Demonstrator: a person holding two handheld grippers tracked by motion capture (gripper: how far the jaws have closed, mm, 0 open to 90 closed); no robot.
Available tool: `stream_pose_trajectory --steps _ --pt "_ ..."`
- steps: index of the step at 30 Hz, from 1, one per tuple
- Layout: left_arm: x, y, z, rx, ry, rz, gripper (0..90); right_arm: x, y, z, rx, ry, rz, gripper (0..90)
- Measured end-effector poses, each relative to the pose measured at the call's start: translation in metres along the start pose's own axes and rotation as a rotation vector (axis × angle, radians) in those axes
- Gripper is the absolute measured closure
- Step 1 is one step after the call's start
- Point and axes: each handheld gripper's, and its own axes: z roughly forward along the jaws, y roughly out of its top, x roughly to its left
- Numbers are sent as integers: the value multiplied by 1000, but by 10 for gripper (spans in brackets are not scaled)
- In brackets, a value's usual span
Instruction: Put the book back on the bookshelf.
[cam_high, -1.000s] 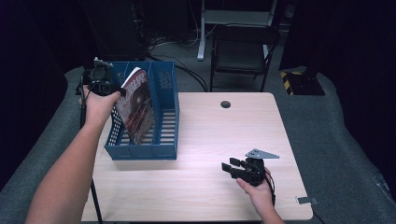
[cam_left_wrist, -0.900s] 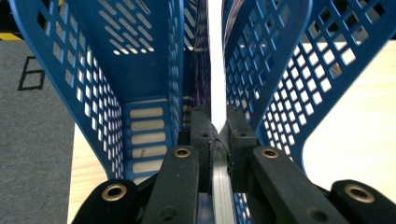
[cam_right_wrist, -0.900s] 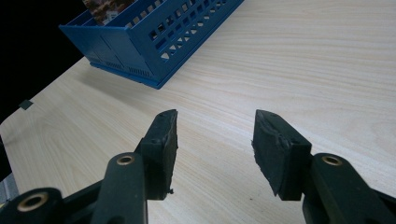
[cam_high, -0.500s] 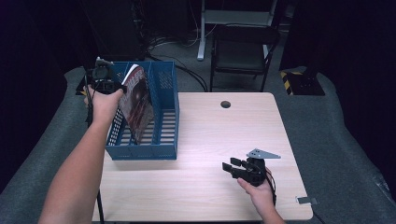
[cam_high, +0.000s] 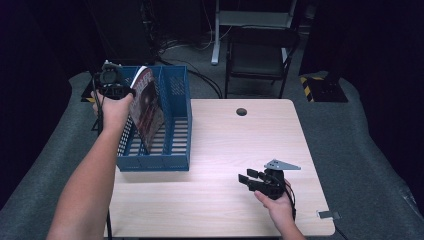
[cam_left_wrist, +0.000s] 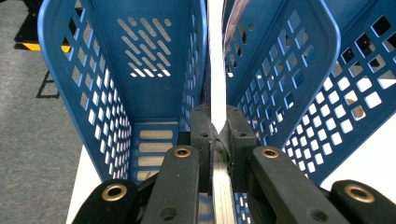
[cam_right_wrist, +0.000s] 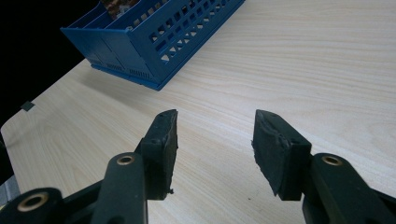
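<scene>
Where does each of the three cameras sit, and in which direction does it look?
High view: above the person's side, looking forward and down on the table; both forearms enter from below, with the left gripper and the right gripper.
Left gripper view: on the left gripper, looking along its jaws, shut on the magazine, into the blue file rack.
Right gripper view: on the right gripper, looking across the table; its jaws stand open.
Shared: all three show the blue file rack.

Hidden and cut-off parts
The magazine (cam_high: 148, 107) cover is too blurred to read — its lower edge sits hidden inside the blue file rack (cam_high: 172, 159).
</scene>
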Motion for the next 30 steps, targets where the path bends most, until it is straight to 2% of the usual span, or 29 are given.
stream_pose_trajectory --steps 4,7,8,10,13,24,30 --pt "1 0 1 -14 0 -5 844 1 0 0 4 2 6 499" --pt "1 -2 3 -4 3 -8 844 1 0 0 3 7 0 499" --pt "1 -2 3 -17 6 -14 843 1 0 0 3 4 -1 499" --pt "1 -3 4 -4 5 -5 843 0 0 0 2 2 -2 498" --pt "0 -4 6 -20 14 -6 843 0 0 0 2 2 0 498" --pt "-2 -7 8 -33 29 14 840 0 0 1 5 5 -3 498" --pt "-1 -8 8 -30 22 15 828 1 0 1 10 7 -4 499"
